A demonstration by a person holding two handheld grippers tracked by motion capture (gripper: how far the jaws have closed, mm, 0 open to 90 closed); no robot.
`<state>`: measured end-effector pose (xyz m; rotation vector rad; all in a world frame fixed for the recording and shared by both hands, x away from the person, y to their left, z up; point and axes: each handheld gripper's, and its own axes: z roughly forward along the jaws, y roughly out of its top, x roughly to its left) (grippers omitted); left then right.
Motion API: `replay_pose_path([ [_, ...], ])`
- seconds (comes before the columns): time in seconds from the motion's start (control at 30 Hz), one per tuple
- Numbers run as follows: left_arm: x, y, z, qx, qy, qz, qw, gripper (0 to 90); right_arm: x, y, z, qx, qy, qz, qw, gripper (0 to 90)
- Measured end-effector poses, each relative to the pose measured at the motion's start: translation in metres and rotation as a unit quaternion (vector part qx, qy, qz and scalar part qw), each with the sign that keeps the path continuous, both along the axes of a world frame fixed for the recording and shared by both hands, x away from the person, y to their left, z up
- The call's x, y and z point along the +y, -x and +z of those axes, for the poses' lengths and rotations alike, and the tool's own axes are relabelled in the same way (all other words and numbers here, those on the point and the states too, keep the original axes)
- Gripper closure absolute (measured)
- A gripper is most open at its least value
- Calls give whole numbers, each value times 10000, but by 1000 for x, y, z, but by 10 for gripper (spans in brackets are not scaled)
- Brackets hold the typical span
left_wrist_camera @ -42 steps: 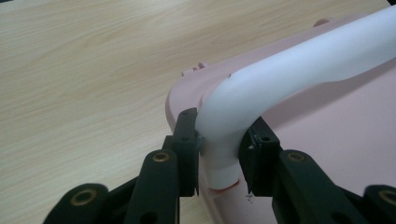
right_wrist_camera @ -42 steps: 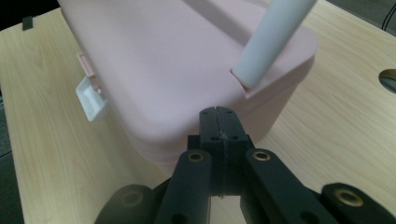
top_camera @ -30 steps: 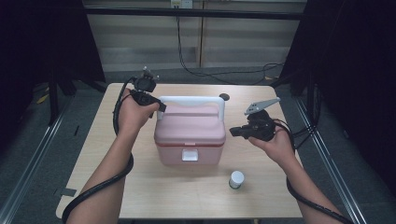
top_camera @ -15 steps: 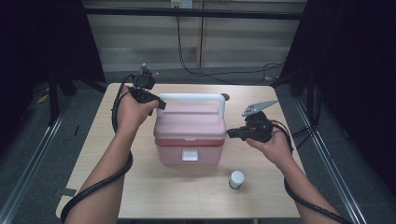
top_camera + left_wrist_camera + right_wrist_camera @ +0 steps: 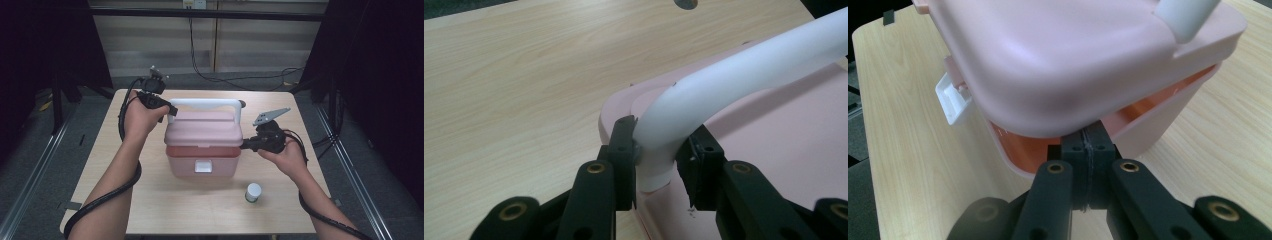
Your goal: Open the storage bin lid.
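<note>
Tongs on the pink box

My left gripper (image 5: 659, 165) pinches the white handle (image 5: 734, 80) at its left end. My right gripper (image 5: 1089, 145), pressed together, sits under the lid (image 5: 1048, 60) at the right side of the pink box (image 5: 202, 150), mid-table.

Pale pink box with white fittings on a light wood-grain table

The box (image 5: 202, 150) is seen with a pale pink lid (image 5: 1058, 55) over a translucent pink base tinged orange-red inside; its handle (image 5: 744, 75) and front latch (image 5: 202, 166) are white. The table (image 5: 150, 200) is patterned in light beige wood grain. Near its front edge a small jar (image 5: 253, 192) is topped in white. Both sets of gripper jaws are black with brass-coloured rivets.
</note>
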<state>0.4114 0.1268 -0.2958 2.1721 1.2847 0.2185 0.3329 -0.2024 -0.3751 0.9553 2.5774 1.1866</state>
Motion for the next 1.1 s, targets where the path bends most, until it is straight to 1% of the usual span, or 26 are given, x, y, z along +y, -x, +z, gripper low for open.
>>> replay_pose_path([
  [0.2, 1, 1, 3, -10, 32, 9, 10000, 696, 7, -1, -1, 0, -31, 78, 10000, 895],
  [0.3, 1, 1, 3, -17, 44, 20, 10000, 696, 10, -2, -1, 4, -35, 74, 10000, 895],
  [0.4, 2, 2, 3, -18, 45, -13, 10000, 696, 13, -2, -2, -7, -43, 99, 9999, 893],
  [0.73, 3, 2, 1, -75, 79, -10, 9999, 693, 15, -3, -1, -19, -44, 124, 9999, 890],
  [0.77, 4, 2, 0, -132, 82, -7, 9999, 679, 15, -3, 0, -21, -42, 128, 9999, 889],
  [0.8, 4, 2, 0, -132, 82, -7, 9999, 658, 15, -3, 0, -30, -50, 128, 9999, 889],
  [0.9, 7, 3, 0, -294, 191, 19, 9994, 529, 14, -2, 0, -32, -57, 116, 9999, 888],
  [0.93, 8, 4, 1, -334, 188, 15, 9993, 497, 14, -2, 1, -30, -87, 110, 9999, 882],
  [1.0, 9, 5, 1, -354, 163, -2, 9992, 465, 14, -2, 1, -55, -95, 97, 9999, 877],
  [1.1, 18, 7, 2, -444, 75, 52, 9990, 398, 15, -2, 2, -93, -105, 67, 9999, 878],
])
